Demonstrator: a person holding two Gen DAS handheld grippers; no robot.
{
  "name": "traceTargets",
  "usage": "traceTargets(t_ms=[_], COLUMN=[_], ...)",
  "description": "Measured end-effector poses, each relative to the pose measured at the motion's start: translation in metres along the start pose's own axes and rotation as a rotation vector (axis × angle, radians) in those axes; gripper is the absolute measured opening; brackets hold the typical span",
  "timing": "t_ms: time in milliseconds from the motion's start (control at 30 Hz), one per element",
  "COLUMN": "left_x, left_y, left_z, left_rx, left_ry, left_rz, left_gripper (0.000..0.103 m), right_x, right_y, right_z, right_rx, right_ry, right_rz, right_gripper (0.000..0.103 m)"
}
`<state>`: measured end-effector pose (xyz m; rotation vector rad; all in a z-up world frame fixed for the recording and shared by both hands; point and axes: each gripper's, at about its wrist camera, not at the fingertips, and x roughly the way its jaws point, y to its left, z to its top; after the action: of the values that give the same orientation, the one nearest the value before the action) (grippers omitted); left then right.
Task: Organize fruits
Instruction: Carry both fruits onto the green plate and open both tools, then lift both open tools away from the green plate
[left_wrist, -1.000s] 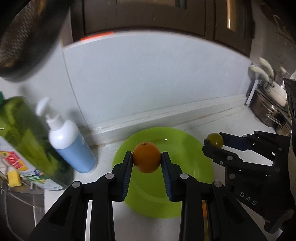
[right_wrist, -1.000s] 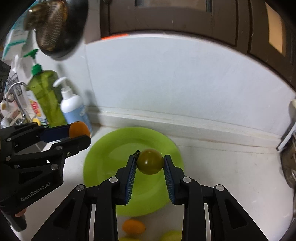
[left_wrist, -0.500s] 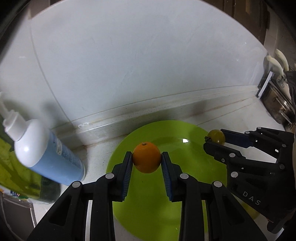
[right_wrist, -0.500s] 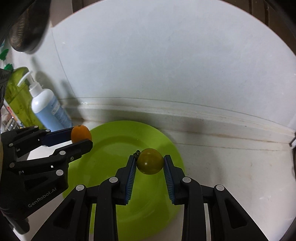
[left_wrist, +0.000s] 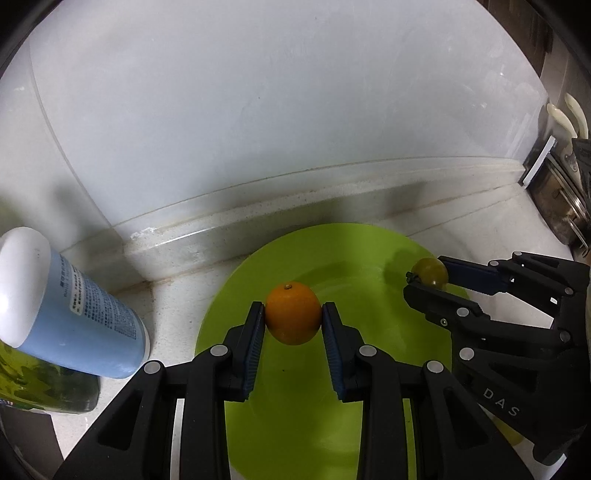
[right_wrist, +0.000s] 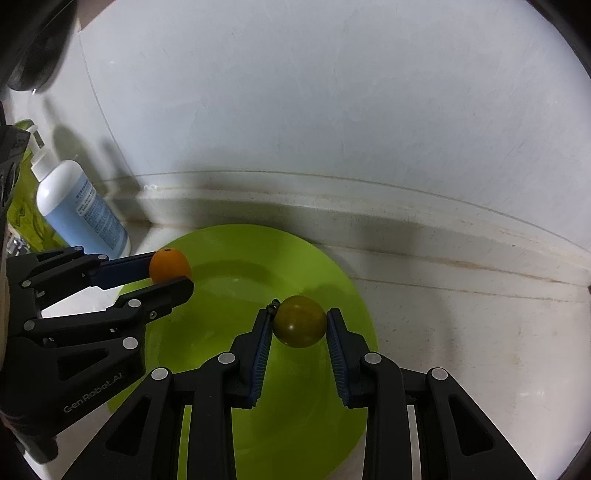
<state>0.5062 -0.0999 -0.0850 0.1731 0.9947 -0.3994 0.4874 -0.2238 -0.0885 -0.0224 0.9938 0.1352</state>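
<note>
Both grippers hung over the plate (left_wrist: 236, 424), which lay straight beneath their fingers, the left gripper (left_wrist: 293, 321) clamped on the orange (left_wrist: 293, 313), the right gripper (right_wrist: 299, 325) clamped on the green fruit (right_wrist: 300, 320), neither nearer, so each needed only to lower.

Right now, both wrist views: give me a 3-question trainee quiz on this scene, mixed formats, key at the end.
1. True or false: the left gripper is shut on the orange fruit.
2. Multiple choice: the olive-green tomato is (A) lying on the plate, (B) held between the right gripper's fingers, (C) on the counter.
3. Fill in: both fruits are held over the ____ plate, with the blue and white pump bottle beside it.

Key: 1 true; 2 B; 3 green.
</note>
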Motion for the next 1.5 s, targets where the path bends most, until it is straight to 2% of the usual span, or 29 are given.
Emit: traceTargets(t_ms=[267, 400, 567, 700, 900, 967, 1267, 1367, 1500], left_x=[0.005, -0.002, -0.015, -0.040, -0.087, -0.099, -0.162, -0.177, -0.201], left_y=[0.000, 0.003, 0.004, 0.006, 0.003, -0.001, -0.001, -0.008, -0.013], left_z=[0.002, 0.000, -0.005, -0.012, -0.026, -0.030, -0.061, -0.075, -0.097], left_rx=[-0.017, -0.027, -0.025, -0.031, -0.037, -0.043, -0.059, -0.052, -0.067], left_ry=[0.001, -0.010, -0.033, -0.085, -0.178, -0.201, -0.287, -0.306, -0.334], left_rz=[0.000, 0.005, 0.028, 0.042, 0.063, 0.075, 0.127, 0.153, 0.151], left_gripper=[0.032, 0.035, 0.040, 0.051, 0.066, 0.070, 0.076, 0.079, 0.083], right_x=[0.004, -0.002, -0.011, -0.028, -0.066, -0.080, -0.143, -0.161, -0.180], right_y=[0.002, 0.001, 0.000, 0.001, 0.007, 0.012, 0.031, 0.037, 0.044], right_z=[-0.001, -0.003, -0.007, -0.013, -0.025, -0.029, -0.054, -0.066, -0.082], right_rx=[-0.002, -0.004, 0.009, 0.018, 0.036, 0.027, 0.011, 0.009, 0.007], right_ry=[-0.002, -0.007, -0.019, -0.049, -0.120, -0.153, -0.271, -0.294, -0.317], right_rz=[0.005, 0.006, 0.000, -0.010, -0.011, -0.021, -0.064, -0.066, -0.072], right_gripper=[0.032, 0.036, 0.037, 0.042, 0.043, 0.050, 0.059, 0.059, 0.063])
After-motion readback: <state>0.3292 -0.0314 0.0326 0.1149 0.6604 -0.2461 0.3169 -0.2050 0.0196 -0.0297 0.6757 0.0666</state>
